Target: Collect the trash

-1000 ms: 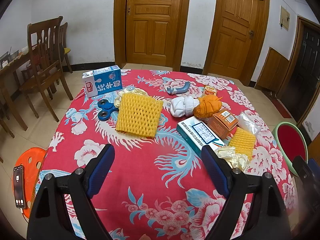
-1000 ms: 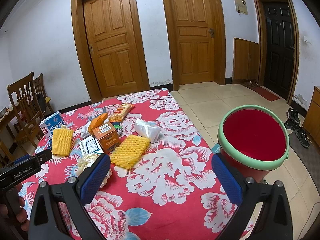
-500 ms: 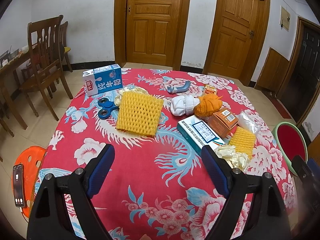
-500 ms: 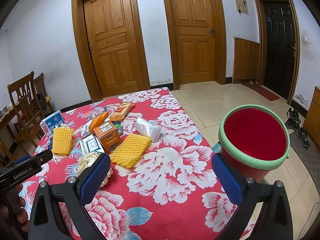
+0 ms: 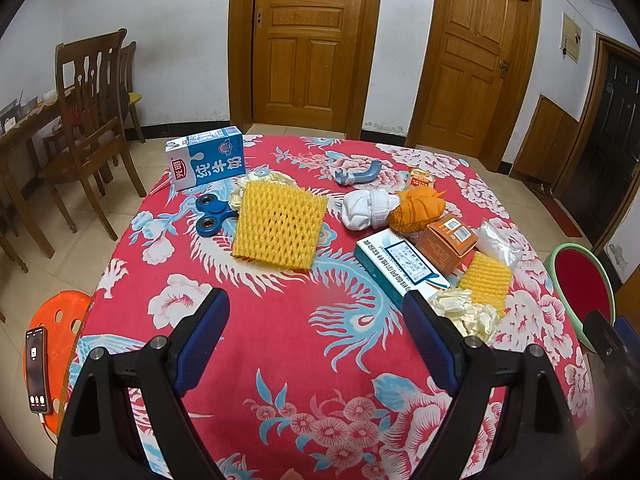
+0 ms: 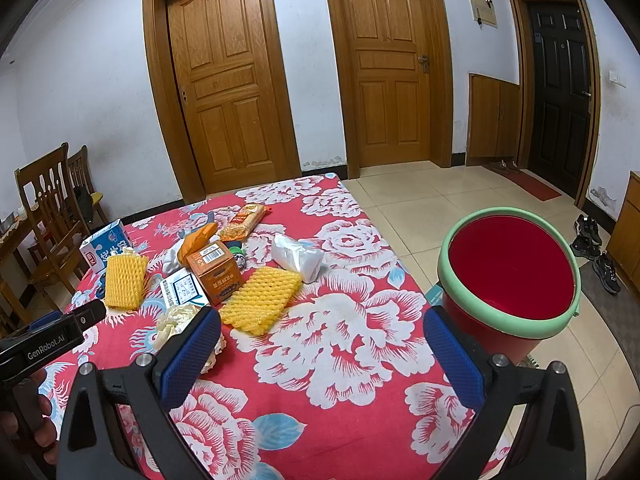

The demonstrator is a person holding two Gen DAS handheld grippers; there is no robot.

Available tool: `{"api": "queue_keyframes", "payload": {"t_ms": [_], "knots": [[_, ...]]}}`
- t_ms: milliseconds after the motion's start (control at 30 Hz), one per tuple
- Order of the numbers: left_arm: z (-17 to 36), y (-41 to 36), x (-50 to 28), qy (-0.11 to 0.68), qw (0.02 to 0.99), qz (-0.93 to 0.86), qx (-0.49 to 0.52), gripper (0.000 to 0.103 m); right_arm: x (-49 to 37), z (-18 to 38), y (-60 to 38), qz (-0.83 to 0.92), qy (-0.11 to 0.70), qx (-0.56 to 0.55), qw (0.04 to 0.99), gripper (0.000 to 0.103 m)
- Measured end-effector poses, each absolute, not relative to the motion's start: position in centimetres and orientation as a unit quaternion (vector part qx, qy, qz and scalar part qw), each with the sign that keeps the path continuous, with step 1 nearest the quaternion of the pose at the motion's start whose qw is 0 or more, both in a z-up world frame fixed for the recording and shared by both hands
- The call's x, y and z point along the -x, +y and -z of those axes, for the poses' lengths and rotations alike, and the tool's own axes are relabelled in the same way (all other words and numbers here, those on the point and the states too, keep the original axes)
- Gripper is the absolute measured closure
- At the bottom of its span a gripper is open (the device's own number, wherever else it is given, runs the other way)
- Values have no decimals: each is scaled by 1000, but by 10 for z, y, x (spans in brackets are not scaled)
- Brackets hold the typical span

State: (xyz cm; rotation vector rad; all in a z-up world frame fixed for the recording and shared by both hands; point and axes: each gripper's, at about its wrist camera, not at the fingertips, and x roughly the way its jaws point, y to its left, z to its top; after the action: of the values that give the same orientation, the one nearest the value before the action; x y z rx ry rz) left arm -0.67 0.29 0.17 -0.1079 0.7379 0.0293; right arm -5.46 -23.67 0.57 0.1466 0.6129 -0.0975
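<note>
left gripper [image 5: 316,312] hovers over the near part of the table [image 5: 280,344], jaws wide apart, nothing between them. right gripper [image 6: 322,334] likewise spread wide and empty, above the table's right edge. trash is scattered across the red flowered cloth: in the left wrist view a large yellow foam net [image 5: 277,225] at 12 o'clock from the left gripper, milk carton [image 5: 206,163] at 11 o'clock toward the far edge, blue spinner [image 5: 212,214] just left of the net. at 1 o'clock a white-and-teal box [image 5: 396,266] with an orange box [image 5: 447,242] touching it, a smaller yellow net [image 5: 485,282] and crumpled tissue [image 5: 466,312] beside those. white cloth roll [image 5: 366,208] and orange wad [image 5: 418,210] farther back. red bin [image 6: 510,274] with green rim stands off the table, at 2 o'clock from the right gripper. clear plastic bag [image 6: 298,257] near the table's right side.
</note>
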Motion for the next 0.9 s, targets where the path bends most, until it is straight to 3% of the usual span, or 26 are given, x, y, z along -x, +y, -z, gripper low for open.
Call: {"api": "queue_keyframes", "payload": {"t_ms": [900], "knots": [[1, 4, 7, 363, 930, -14, 52, 15, 53, -3, -236, 48, 304, -73, 949, 0]]}}
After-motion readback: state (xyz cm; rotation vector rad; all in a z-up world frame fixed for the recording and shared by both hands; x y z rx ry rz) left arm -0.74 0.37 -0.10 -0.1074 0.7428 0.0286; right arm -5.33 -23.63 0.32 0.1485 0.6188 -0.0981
